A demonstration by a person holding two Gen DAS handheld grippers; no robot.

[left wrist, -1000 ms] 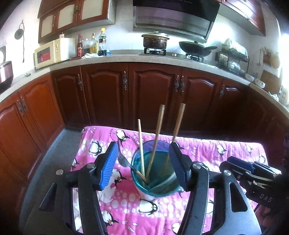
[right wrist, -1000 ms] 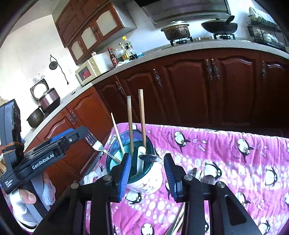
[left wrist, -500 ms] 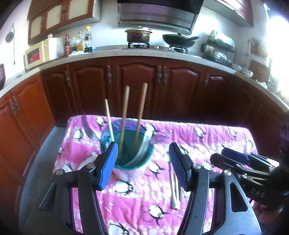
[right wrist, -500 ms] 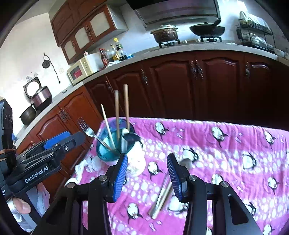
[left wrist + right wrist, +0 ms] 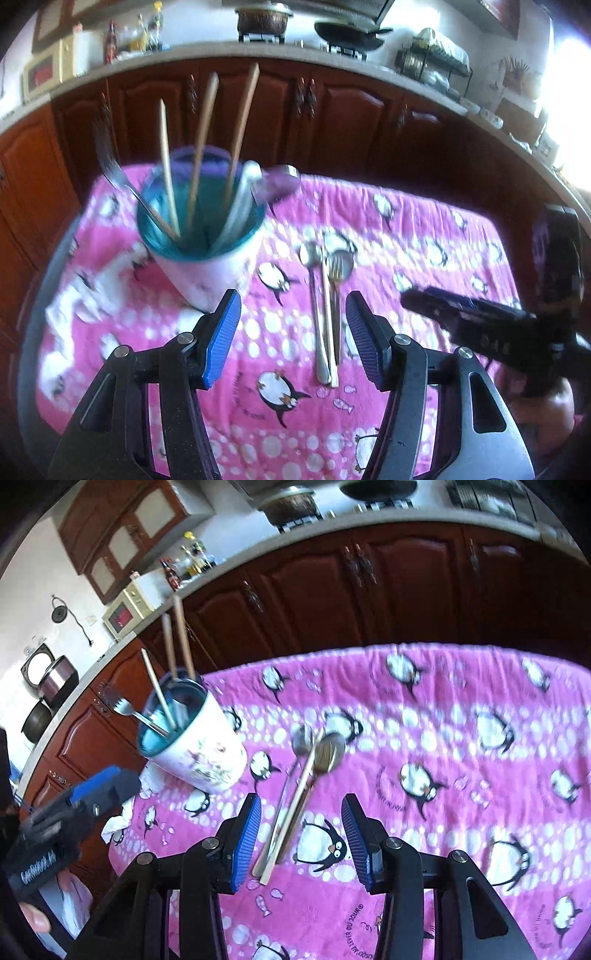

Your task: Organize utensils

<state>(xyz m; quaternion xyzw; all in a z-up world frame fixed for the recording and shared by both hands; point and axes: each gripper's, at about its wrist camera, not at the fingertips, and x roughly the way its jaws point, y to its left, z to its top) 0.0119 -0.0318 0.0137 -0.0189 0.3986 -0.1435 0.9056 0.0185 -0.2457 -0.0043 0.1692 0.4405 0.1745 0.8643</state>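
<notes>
On the pink penguin cloth (image 5: 406,229), near the middle, lie a spoon (image 5: 314,295), a fork (image 5: 334,291) and other long utensils in one tight bunch, just right of the white cup (image 5: 207,273) with the teal inside, full of chopsticks (image 5: 201,147), a second fork (image 5: 122,184) and a ladle. Just above that bunch hang the left gripper (image 5: 293,332) and the right gripper (image 5: 301,840), both with blue pads wide apart, holding nothing, touching nothing. Farther back stand brown cupboards (image 5: 406,583).
</notes>
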